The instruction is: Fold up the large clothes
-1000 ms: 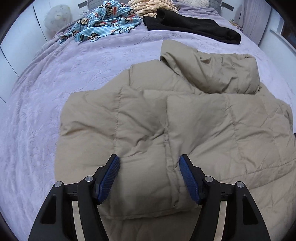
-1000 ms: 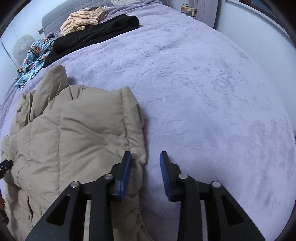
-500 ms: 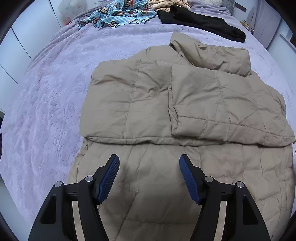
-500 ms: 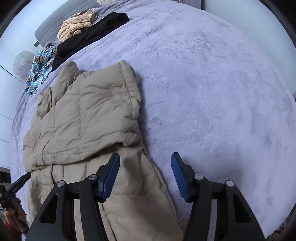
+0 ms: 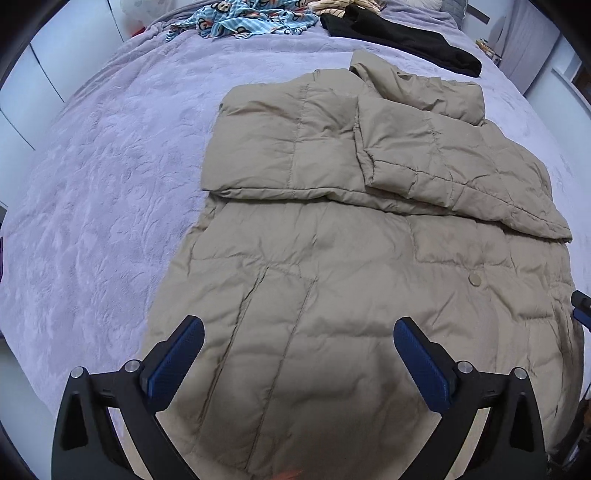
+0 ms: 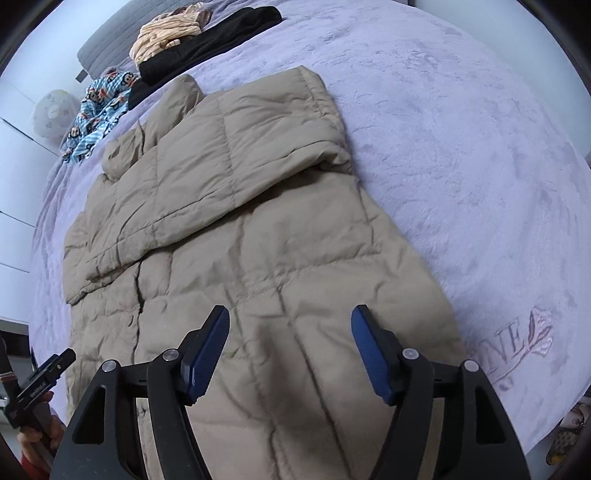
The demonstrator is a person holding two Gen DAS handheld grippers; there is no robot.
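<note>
Both grippers have let go and backed off toward the near hem; a second ago they sat low over the folded-in part of the coat, now the whole garment is in view ahead of them. Jaws on both have just been opening, nothing between them in either view.

Left gripper (image 5: 297,360): blue pads spread as wide as they go, empty, hovering above the lower body of the tan puffer coat (image 5: 332,277), no contact visible. Ahead of it, the far half of the coat is doubled back over itself, with a folded edge running across; a sleeve (image 5: 443,158) lies on top, ahead and to its right. A snap button (image 5: 474,279) sits ahead-right on the single layer.

Right gripper (image 6: 290,350): jaws well apart, less wide than the left, empty, over the coat's near right portion, with the coat's right edge just to its right. The purple bedspread (image 6: 461,166) is bare beyond that.

Other clothes, a monkey-print piece (image 5: 251,18) and a black garment (image 5: 399,37), lie far ahead, well apart from the coat.

Read: top fold is placed and released. Likely next is grabbing the near hem to fold it up over the rest.
</note>
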